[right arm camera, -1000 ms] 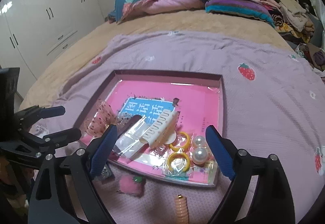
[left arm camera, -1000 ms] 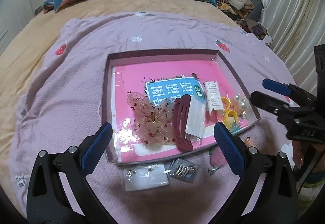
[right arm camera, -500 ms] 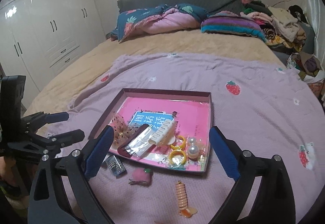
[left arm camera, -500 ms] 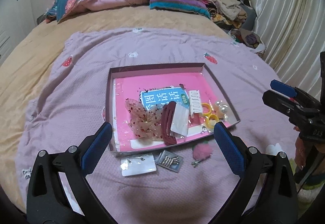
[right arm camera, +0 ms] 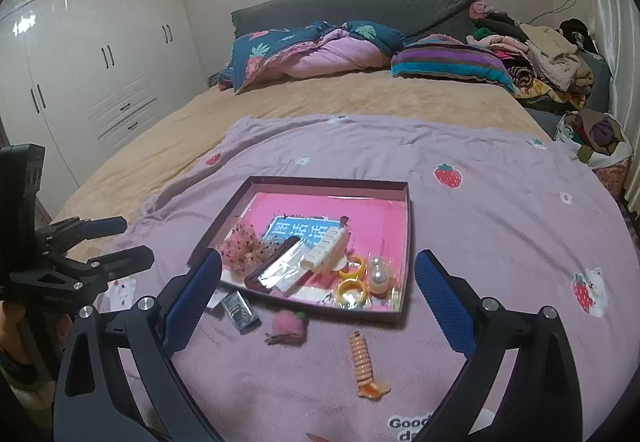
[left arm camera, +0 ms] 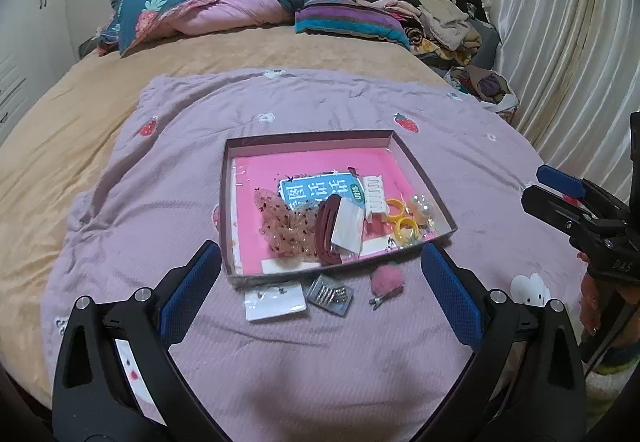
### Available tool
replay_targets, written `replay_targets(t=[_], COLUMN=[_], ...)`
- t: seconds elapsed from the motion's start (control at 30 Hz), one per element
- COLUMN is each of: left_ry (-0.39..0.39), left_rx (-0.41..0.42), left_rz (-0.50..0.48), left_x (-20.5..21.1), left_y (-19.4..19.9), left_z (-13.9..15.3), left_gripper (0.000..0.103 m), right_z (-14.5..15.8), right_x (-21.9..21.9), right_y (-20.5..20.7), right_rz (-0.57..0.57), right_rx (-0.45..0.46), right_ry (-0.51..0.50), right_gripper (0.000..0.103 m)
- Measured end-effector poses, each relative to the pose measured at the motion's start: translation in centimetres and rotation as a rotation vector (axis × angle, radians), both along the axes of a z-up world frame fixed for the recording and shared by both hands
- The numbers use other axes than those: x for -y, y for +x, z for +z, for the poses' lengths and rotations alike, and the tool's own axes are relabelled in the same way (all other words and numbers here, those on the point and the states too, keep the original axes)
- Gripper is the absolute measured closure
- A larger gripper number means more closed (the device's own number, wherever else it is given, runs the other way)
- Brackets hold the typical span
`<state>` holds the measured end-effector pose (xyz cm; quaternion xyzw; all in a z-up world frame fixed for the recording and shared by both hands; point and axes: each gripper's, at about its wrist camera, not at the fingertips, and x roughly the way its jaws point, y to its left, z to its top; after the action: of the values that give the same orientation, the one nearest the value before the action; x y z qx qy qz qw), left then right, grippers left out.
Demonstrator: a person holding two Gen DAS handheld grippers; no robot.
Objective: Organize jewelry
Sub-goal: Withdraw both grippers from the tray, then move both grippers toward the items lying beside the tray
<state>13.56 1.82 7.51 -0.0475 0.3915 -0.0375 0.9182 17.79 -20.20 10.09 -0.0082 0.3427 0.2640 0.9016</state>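
Four pieces lie loose on the blanket point(right arm camera: 500, 201) near the tray's point(right arm camera: 404, 312) near edge: an orange spiral clip point(right arm camera: 362, 362) with its long axis running near to far, a pink pompom clip point(right arm camera: 289, 324), a grey packet point(right arm camera: 240, 309) and a white card point(left arm camera: 275, 305). The spiral clip lies straight ahead of the right gripper point(right arm camera: 316, 304), the nearer one, its jaws spread wide, having just been opening, holding nothing. The left gripper point(left arm camera: 320, 292) is likewise spread and bare. The tray holds a bow, a dark red claw clip, yellow rings and what look like pearls.
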Motion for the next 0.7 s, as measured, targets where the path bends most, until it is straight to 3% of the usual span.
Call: replay_targets(t=[0.37,0.7], left_ry=[-0.012,-0.014], left_rx=[-0.01,-0.033], left_rz=[-0.003,0.011], left_x=[-0.5,-1.4], left_y=[-2.9,-5.2], left_z=[-1.6,-3.4], left_gripper=[0.01,0.01], right_z=[0.6,-0.9], right_x=[1.0,1.0], right_y=[-3.7,-6.2], right_rz=[-0.014,-0.007], right_rx=[0.029,0.008], right_ry=[-0.031,-0.053], right_gripper=[0.006,0.006])
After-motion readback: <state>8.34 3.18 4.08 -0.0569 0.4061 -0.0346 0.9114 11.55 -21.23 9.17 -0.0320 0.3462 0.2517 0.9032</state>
